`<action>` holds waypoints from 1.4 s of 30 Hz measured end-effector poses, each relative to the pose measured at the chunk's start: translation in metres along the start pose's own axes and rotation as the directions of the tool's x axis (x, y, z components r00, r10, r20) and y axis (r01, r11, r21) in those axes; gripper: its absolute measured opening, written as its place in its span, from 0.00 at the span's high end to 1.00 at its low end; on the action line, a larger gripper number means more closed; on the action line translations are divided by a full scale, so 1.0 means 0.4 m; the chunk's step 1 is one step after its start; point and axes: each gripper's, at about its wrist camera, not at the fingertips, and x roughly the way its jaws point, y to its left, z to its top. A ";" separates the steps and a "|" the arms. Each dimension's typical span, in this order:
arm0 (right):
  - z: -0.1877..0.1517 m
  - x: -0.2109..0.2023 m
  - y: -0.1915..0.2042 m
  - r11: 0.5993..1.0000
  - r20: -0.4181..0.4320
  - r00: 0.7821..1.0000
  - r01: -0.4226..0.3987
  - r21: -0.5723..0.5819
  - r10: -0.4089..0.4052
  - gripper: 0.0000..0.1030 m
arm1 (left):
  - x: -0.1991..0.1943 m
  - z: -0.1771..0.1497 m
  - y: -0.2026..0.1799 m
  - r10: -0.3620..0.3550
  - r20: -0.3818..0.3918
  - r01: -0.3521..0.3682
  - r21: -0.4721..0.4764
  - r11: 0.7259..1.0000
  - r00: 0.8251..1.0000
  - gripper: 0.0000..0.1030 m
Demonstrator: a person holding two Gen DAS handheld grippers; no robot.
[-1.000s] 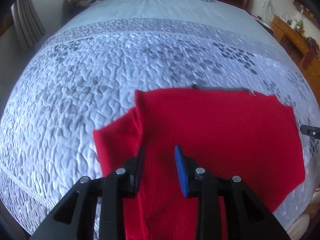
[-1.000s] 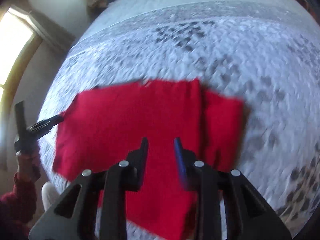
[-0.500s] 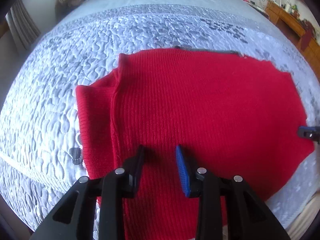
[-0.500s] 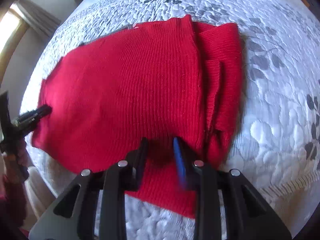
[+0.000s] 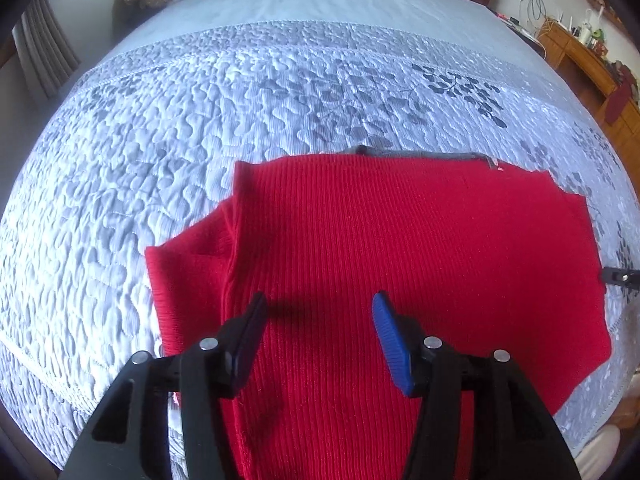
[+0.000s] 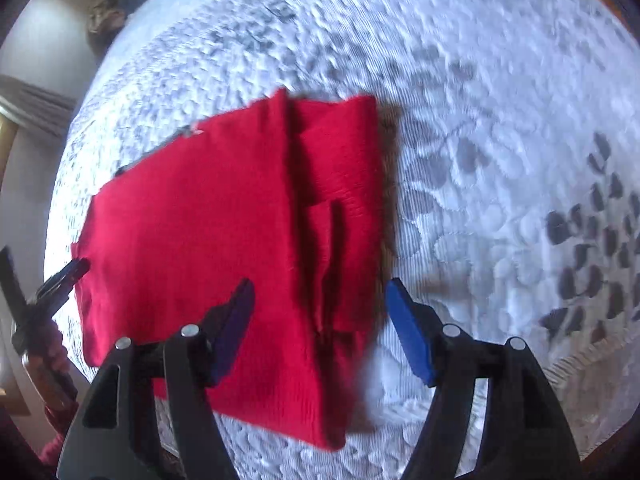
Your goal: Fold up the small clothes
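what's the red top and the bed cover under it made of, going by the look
The red garment looks like a ribbed knit, perhaps wool or acrylic: fine parallel ribs, a matte, soft surface. The bed cover looks like quilted woven cloth, possibly cotton or polyester: puffed stitched shapes, a slight sheen, grey leaf print. Fibre content cannot be told.

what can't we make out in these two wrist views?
- Left wrist view: near edge of the red garment is hidden behind the open left tool and cut off by the frame bottom.
- Right wrist view: motion blur smears the garment's folded layers; layer count unclear. The right tool is open.
- Left wrist view: items on the wooden dresser are too small to identify.
- Left wrist view: grey piece at the garment's far edge, mostly covered; identity unclear.
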 end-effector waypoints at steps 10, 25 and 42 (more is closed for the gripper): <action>0.003 0.048 0.048 0.999 0.041 0.998 0.051 -0.010 -0.051 0.62 | 0.018 -0.028 0.008 -0.015 0.008 0.014 0.065 0.998 1.000 0.46; 0.019 0.085 0.068 0.997 0.005 0.998 0.066 0.033 -0.066 0.78 | 0.046 -0.033 0.021 -0.056 0.002 0.056 0.058 0.997 0.998 0.46; 0.047 -0.066 0.356 0.981 0.079 0.985 0.159 -0.109 -0.151 0.80 | -0.039 -0.010 0.098 -0.300 0.037 0.301 -0.014 0.954 0.953 0.40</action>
